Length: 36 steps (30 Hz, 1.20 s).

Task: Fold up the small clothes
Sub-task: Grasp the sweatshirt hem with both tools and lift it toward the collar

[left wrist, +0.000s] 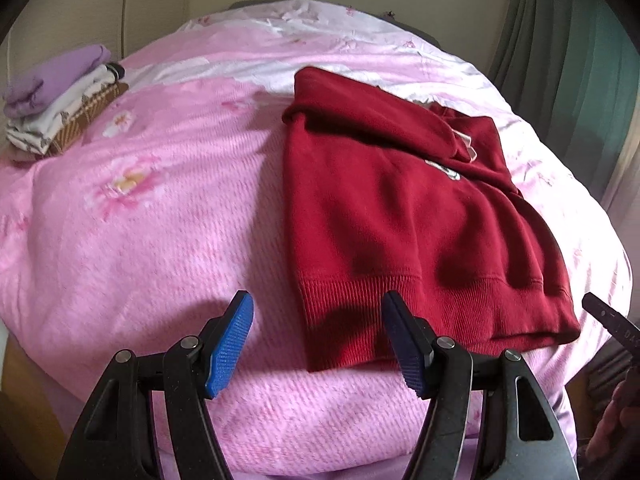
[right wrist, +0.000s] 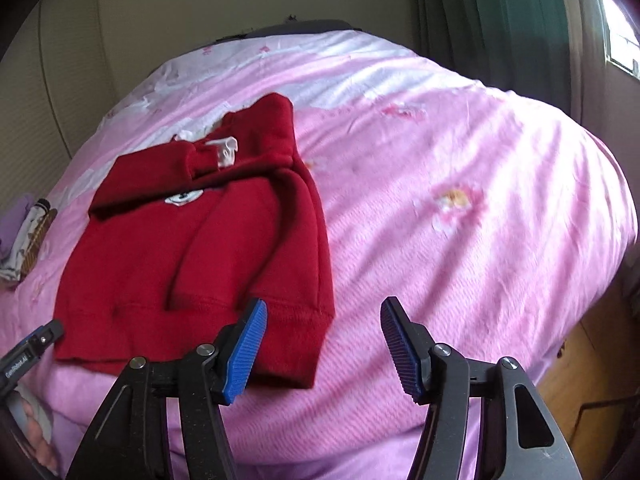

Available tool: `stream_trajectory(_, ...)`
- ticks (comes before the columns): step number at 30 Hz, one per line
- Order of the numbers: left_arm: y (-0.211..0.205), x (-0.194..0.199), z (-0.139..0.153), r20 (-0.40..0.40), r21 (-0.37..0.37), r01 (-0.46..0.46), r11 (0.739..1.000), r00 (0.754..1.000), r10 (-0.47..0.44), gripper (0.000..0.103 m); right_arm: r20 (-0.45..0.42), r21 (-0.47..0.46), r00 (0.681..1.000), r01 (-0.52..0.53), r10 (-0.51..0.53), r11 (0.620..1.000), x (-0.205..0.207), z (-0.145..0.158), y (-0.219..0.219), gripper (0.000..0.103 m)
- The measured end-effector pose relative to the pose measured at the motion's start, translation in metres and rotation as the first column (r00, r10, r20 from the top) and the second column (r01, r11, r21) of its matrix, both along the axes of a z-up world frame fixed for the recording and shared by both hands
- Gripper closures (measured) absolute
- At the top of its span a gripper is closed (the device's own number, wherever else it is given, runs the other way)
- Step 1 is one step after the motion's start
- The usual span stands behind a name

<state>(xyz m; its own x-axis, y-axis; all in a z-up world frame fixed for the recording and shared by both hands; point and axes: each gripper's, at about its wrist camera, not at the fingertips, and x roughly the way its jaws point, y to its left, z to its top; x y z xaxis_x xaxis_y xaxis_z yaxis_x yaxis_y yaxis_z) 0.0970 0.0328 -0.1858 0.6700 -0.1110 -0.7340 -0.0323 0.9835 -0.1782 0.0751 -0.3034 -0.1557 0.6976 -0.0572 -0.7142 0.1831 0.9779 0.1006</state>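
We are in a home bedroom: a bed (left wrist: 160, 220) under a pink flowered blanket, green curtains (right wrist: 500, 20) by a window (right wrist: 620, 40), folded laundry (left wrist: 60, 96) stacked aside.

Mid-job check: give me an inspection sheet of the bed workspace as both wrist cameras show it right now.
Surface: pink floral blanket over the bed, rumpled, white sheet showing at the far end.
Job's things: red sweatshirt lying flat, both sleeves folded inward over the body, ribbed hem nearest the grippers.
Clutter: stack of folded clothes at the far left edge, purple piece on top.
Grippers: left gripper open, empty, above the hem's left corner; right gripper open, empty, at the hem's right corner.
Cables: thin line on the wall; cannot tell if it is a cable.
Surroundings: green curtain, window, wooden floor.
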Motion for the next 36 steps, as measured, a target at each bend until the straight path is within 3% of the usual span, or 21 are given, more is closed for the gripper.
stream_trajectory(3, 0.002, -0.001, -0.006, 0.0, -0.03, -0.002, 1.0, 1.0, 0.002, 0.038, -0.009, 0.008, 1.0, 0.004, -0.004, 1.0, -0.001, -0.004, -0.002, 0.043)
stream_trajectory(7, -0.001, 0.001, -0.011, -0.008, -0.069, 0.035, 0.997, 0.999, -0.036, 0.065, -0.019, 0.035, 1.0, 0.004, -0.003, 0.999, -0.001, -0.01, -0.005, 0.043)
stream_trajectory(8, -0.003, 0.001, -0.012, -0.009, -0.071, 0.043, 0.997, 0.999, -0.044, 0.065, -0.023, 0.039, 1.0, 0.002, -0.001, 0.999, 0.0, -0.011, -0.005, 0.043)
stream_trajectory(12, -0.005, 0.0, -0.012, 0.001, -0.058, 0.047, 0.997, 0.999, -0.047, 0.066, -0.044, 0.072, 0.999, -0.013, 0.016, 0.997, 0.002, -0.018, -0.005, 0.043)
stream_trajectory(14, -0.005, 0.0, -0.013, -0.001, -0.045, 0.043, 0.998, 0.999, -0.044, 0.074, -0.051, 0.083, 0.998, -0.026, 0.031, 0.996, 0.003, -0.021, -0.003, 0.043)
stream_trajectory(15, -0.005, 0.001, -0.015, -0.009, -0.021, 0.038, 0.999, 0.999, -0.038, 0.084, -0.054, 0.087, 0.998, -0.034, 0.039, 0.996, 0.004, -0.022, -0.002, 0.043)
stream_trajectory(19, 0.001, 0.001, -0.019, -0.02, -0.023, 0.036, 0.999, 0.999, -0.036, 0.089, -0.103, 0.119, 0.991, -0.072, 0.084, 0.99, 0.008, -0.035, 0.005, 0.044)
stream_trajectory(20, 0.001, 0.001, -0.02, -0.019, -0.021, 0.037, 0.999, 0.999, -0.038, 0.09, -0.114, 0.138, 0.99, -0.071, 0.087, 0.988, 0.008, -0.038, 0.004, 0.046)
stream_trajectory(21, 0.002, 0.0, -0.019, -0.017, -0.019, 0.038, 0.999, 0.999, -0.038, 0.091, -0.118, 0.15, 0.989, -0.073, 0.091, 0.986, 0.009, -0.04, 0.004, 0.057)
stream_trajectory(22, 0.002, 0.0, -0.019, -0.017, -0.013, 0.034, 0.999, 0.999, -0.034, 0.092, -0.123, 0.172, 0.987, -0.085, 0.107, 0.981, 0.01, -0.042, 0.004, 0.081)
stream_trajectory(25, 0.005, -0.002, -0.019, -0.02, -0.019, 0.022, 1.0, 1.0, -0.022, 0.092, -0.115, 0.158, 0.988, -0.08, 0.099, 0.984, 0.007, -0.038, 0.005, 0.087)
stream_trajectory(31, 0.008, -0.008, -0.012, -0.009, -0.029, 0.017, 0.999, 1.0, -0.018, 0.095, -0.085, 0.171, 0.993, -0.064, 0.079, 0.983, 0.0, -0.03, 0.003, 0.09)
stream_trajectory(36, 0.011, -0.009, 0.009, 0.023, -0.069, 0.024, 0.997, 0.999, -0.022, 0.095, 0.04, 0.177, 0.994, -0.109, 0.103, 0.978, -0.01, 0.001, 0.003, 0.091)
